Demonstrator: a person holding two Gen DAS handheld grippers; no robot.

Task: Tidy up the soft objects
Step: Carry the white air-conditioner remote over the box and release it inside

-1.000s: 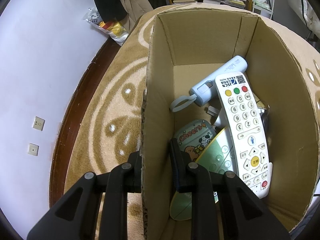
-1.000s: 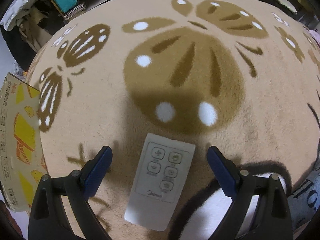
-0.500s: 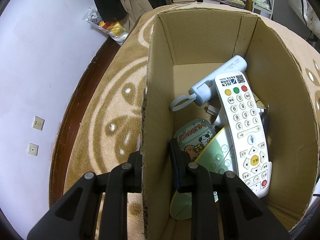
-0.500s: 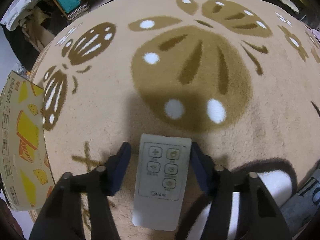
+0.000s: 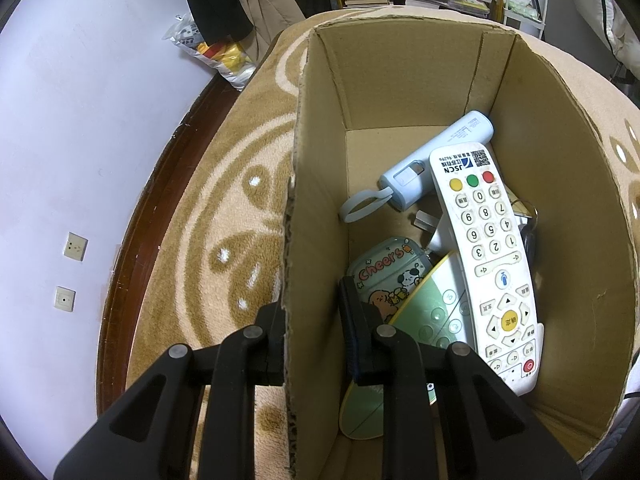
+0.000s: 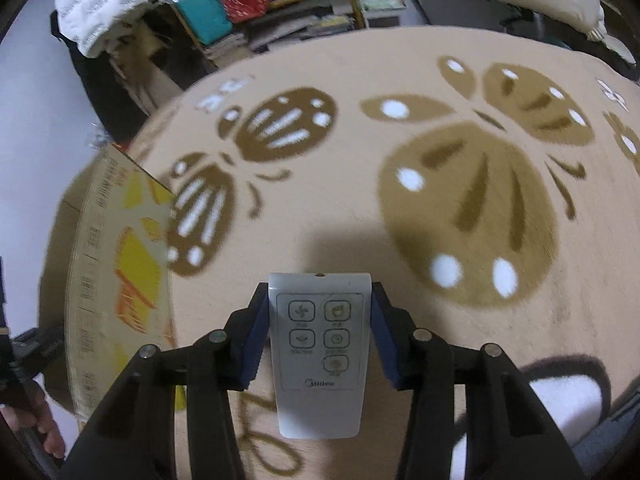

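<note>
Since a second ago, my right gripper [image 6: 319,332] has gone from wide open around the small white rectangular Midea remote control [image 6: 319,350] to closed on it, and the remote has come up off the beige carpet with brown butterfly patterns [image 6: 460,200]. It is a flat plastic slab with five rounded buttons on a framed panel and the brand name beneath. It sits lengthwise between my fingers, its top end poking just past the blue pads [image 6: 254,340], which press its two long edges about halfway open. At the left of that view stands the printed outside of the brown cardboard box [image 6: 108,280].

My left gripper [image 5: 312,332] has not shifted: nearly closed, it pinches the near wall of that box [image 5: 312,220], one finger outside, one inside. In the box lie a long white numbered remote control [image 5: 486,240], a pale blue cylindrical device with a loop strap [image 5: 436,160], a mint case printed "Cheers" [image 5: 388,272] and a green-faced remote [image 5: 432,312].
</note>
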